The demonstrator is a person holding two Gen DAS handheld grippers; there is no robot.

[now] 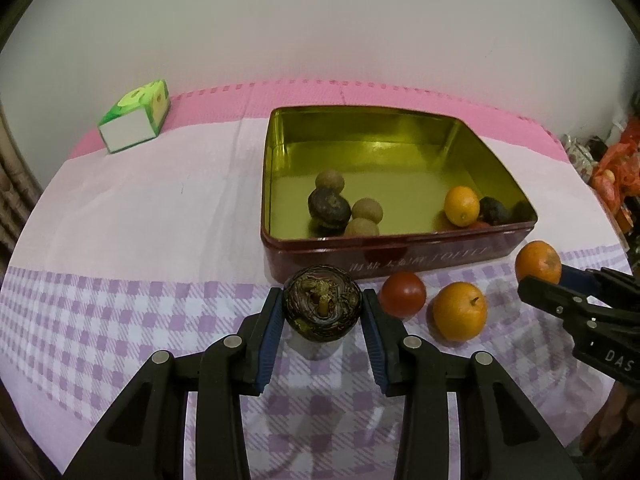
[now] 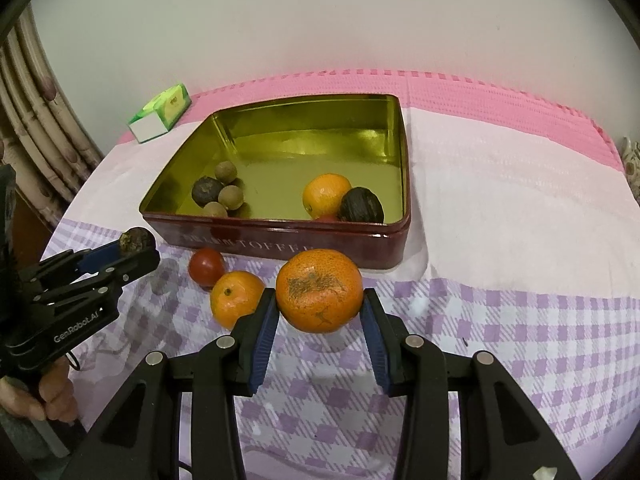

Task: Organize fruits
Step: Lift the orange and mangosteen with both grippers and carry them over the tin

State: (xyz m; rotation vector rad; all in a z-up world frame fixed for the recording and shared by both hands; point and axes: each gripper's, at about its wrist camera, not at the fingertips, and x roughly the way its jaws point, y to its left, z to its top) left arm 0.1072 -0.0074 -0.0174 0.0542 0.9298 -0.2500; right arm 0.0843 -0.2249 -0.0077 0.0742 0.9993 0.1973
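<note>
So right now you're holding one fruit in each tool. Your left gripper (image 1: 322, 312) is clamping a dark, wrinkly fruit (image 1: 322, 307) between its blue pads, stem end facing the camera, and it's hanging just above the checked tablecloth (image 1: 120, 312). Your right gripper (image 2: 320, 304) is squeezing a big mandarin (image 2: 319, 290) the same way, also lifted off the cloth by the look of the shadow under it.

Just past the tips, a small tomato (image 2: 206, 267) and a second orange (image 2: 235, 298) are sitting loose on the cloth, between your two hands and touching or nearly so.

The key bit: the open toffee tin (image 2: 280, 246) is lying straight ahead of both grippers, near wall facing you, so each load needs to go forward and over that rim. The left one looks a touch closer. Inside, small brownish fruits are grouping left, an orange and a dark fruit right.

Way back there's a green box (image 1: 134, 122).
</note>
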